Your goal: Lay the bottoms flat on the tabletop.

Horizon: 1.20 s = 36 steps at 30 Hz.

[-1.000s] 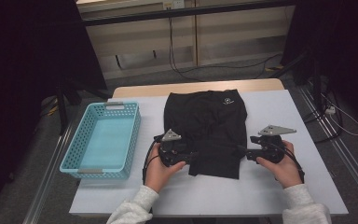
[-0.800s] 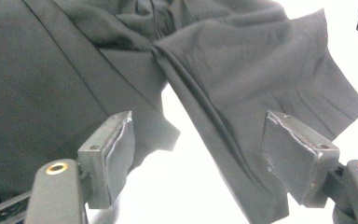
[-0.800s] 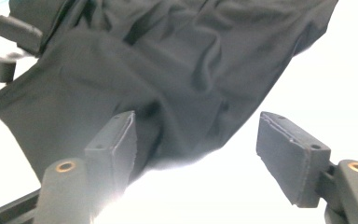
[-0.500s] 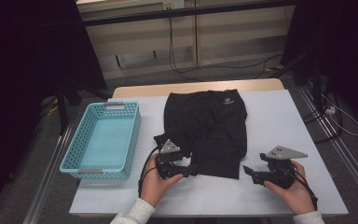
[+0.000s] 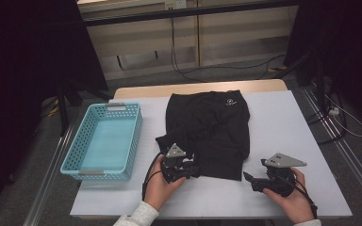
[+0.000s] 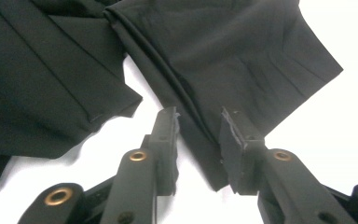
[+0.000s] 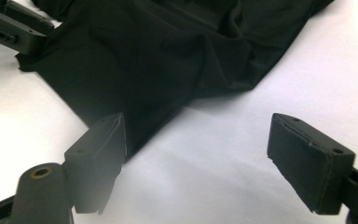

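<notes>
Since a second ago both tongs have drawn back toward six o'clock: the left tongs [image 5: 192,170], jaws narrowly apart astride the hem of the black shorts [image 5: 208,128] at the counter's [image 5: 283,122] centre, should pinch next, while the right tongs [image 5: 250,180] gape wide, clear of the cloth.

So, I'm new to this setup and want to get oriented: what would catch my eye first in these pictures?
First, the black garment spread on the middle of the white table, with a small white logo near its far edge. Next, the light blue basket to its left. Then the two grippers at the near edge: the left gripper straddles a folded edge of the cloth with jaws apart, and the right gripper is wide open on bare table beside the cloth's corner.
</notes>
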Motion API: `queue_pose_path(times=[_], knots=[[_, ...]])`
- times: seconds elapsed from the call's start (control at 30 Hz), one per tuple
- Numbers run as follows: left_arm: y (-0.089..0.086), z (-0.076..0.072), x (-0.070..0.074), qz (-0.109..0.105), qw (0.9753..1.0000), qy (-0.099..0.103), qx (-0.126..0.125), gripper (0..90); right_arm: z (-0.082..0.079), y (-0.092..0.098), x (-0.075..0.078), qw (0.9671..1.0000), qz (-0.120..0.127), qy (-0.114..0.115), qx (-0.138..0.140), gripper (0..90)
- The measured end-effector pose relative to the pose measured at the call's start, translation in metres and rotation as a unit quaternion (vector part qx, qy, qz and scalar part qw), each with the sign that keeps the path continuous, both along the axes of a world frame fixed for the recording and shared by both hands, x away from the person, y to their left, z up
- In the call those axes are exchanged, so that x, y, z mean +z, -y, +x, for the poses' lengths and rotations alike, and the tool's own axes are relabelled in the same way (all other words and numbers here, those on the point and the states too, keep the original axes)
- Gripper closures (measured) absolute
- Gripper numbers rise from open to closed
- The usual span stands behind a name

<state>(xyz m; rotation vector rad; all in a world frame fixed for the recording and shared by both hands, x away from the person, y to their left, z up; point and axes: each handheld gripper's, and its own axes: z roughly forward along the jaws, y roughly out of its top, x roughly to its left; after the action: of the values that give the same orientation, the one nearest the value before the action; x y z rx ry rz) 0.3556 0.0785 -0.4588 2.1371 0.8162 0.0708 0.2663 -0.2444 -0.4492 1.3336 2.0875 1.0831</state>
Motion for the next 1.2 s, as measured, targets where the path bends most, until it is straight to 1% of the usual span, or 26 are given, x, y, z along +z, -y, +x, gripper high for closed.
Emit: queue_pose_path(times=[0.07, 0.17, 0.2, 0.23, 0.27, 0.3, 0.33, 0.37, 0.43, 0.47, 0.53, 0.57, 0.6, 0.63, 0.67, 0.7, 0.73, 0.77, 0.83, 0.87, 0.93, 1.0, 1.03, 1.1, 1.13, 1.2], knots=[[0.0, 0.0, 0.0, -0.002, 1.0, -0.004, 0.0, 71.9, 0.001, 0.001, -0.001, 1.0, 0.003, -0.002, -0.003, 18.9], [0.001, -0.001, -0.002, -0.01, 0.9998, -0.017, -0.002, 85.0, 0.004, 0.0, -0.002, 1.0, 0.003, -0.004, -0.006, 19.7], [0.002, -0.001, -0.001, -0.008, 0.9997, -0.023, -0.005, 87.5, 0.005, -0.001, -0.002, 1.0, 0.002, -0.004, -0.006, 19.7], [0.004, -0.001, 0.001, -0.004, 0.9997, -0.023, -0.007, 88.6, 0.006, -0.001, -0.002, 1.0, 0.001, -0.004, -0.004, 20.0], [0.005, -0.001, 0.002, -0.01, 0.9996, -0.027, -0.009, 89.1, 0.007, -0.002, -0.003, 1.0, -0.001, -0.005, -0.002, 20.4], [0.006, 0.0, 0.004, -0.026, 0.9991, -0.032, -0.008, 89.2, 0.008, -0.002, -0.003, 1.0, -0.002, -0.005, 0.0, 20.5], [0.006, 0.0, 0.007, -0.033, 0.9988, -0.035, -0.011, 89.3, 0.008, -0.002, -0.003, 1.0, -0.002, -0.006, 0.0, 20.4], [0.005, 0.0, 0.012, -0.038, 0.9987, -0.032, -0.012, 89.3, 0.008, -0.002, -0.003, 1.0, -0.001, -0.005, 0.0, 20.4], [0.001, 0.002, 0.023, -0.065, 0.9975, -0.028, -0.009, 89.4, 0.007, 0.0, -0.003, 1.0, -0.001, -0.003, -0.004, 20.5], [-0.002, 0.004, 0.029, -0.075, 0.9969, -0.025, -0.007, 89.4, 0.006, 0.001, -0.003, 1.0, -0.001, -0.005, -0.004, 20.7], [-0.01, 0.008, 0.036, -0.092, 0.9955, -0.022, 0.003, 89.4, 0.005, 0.003, -0.004, 1.0, -0.002, -0.003, -0.007, 21.7], [-0.013, 0.009, 0.037, -0.094, 0.9953, -0.022, 0.009, 89.4, 0.004, 0.004, -0.003, 1.0, -0.003, -0.002, -0.006, 22.6], [-0.018, 0.012, 0.037, -0.099, 0.9946, -0.02, 0.022, 89.4, 0.004, 0.004, -0.003, 1.0, -0.003, -0.002, -0.005, 22.8], [-0.021, 0.014, 0.036, -0.099, 0.9945, -0.023, 0.026, 89.4, 0.004, 0.003, -0.003, 1.0, -0.002, -0.002, -0.004, 22.9], [-0.025, 0.016, 0.034, -0.103, 0.9937, -0.025, 0.035, 89.4, 0.003, 0.003, -0.003, 1.0, -0.002, -0.003, -0.002, 23.1], [-0.028, 0.018, 0.033, -0.103, 0.9934, -0.026, 0.043, 89.4, 0.003, 0.001, -0.002, 1.0, -0.003, -0.002, -0.001, 23.7], [-0.031, 0.02, 0.031, -0.1, 0.9937, -0.026, 0.045, 89.4, 0.002, -0.001, -0.002, 1.0, -0.001, -0.003, -0.001, 24.3], [-0.032, 0.021, 0.03, -0.102, 0.9931, -0.024, 0.052, 89.4, 0.002, -0.002, -0.001, 1.0, -0.001, -0.001, 0.0, 25.2], [-0.034, 0.024, 0.028, -0.095, 0.9936, -0.025, 0.056, 89.4, 0.002, -0.004, -0.001, 1.0, 0.004, 0.001, 0.0, 29.2], [-0.035, 0.025, 0.025, -0.095, 0.9932, -0.028, 0.062, 89.4, 0.002, -0.006, -0.001, 1.0, 0.006, -0.001, 0.001, 30.1], [-0.035, 0.026, 0.023, -0.09, 0.9935, -0.034, 0.062, 89.4, 0.004, -0.009, -0.001, 1.0, -0.001, -0.002, 0.006, 32.7], [-0.035, 0.027, 0.021, -0.09, 0.9932, -0.035, 0.064, 89.3, 0.006, -0.014, -0.001, 1.0, -0.004, -0.001, 0.009, 37.2], [-0.035, 0.027, 0.02, -0.09, 0.9932, -0.036, 0.065, 89.3, 0.007, -0.017, 0.0, 0.9999, 0.0, -0.002, 0.014, 40.3], [-0.035, 0.028, 0.019, -0.088, 0.9933, -0.034, 0.067, 89.2, 0.007, -0.022, 0.0, 0.9996, -0.001, -0.003, 0.027, 46.0], [-0.035, 0.028, 0.019, -0.087, 0.9934, -0.034, 0.067, 89.2, 0.008, -0.027, -0.001, 0.9992, -0.003, -0.008, 0.039, 51.8], [-0.034, 0.028, 0.018, -0.086, 0.9935, -0.035, 0.066, 89.2, 0.011, -0.033, -0.002, 0.9985, -0.01, -0.014, 0.051, 53.4]])
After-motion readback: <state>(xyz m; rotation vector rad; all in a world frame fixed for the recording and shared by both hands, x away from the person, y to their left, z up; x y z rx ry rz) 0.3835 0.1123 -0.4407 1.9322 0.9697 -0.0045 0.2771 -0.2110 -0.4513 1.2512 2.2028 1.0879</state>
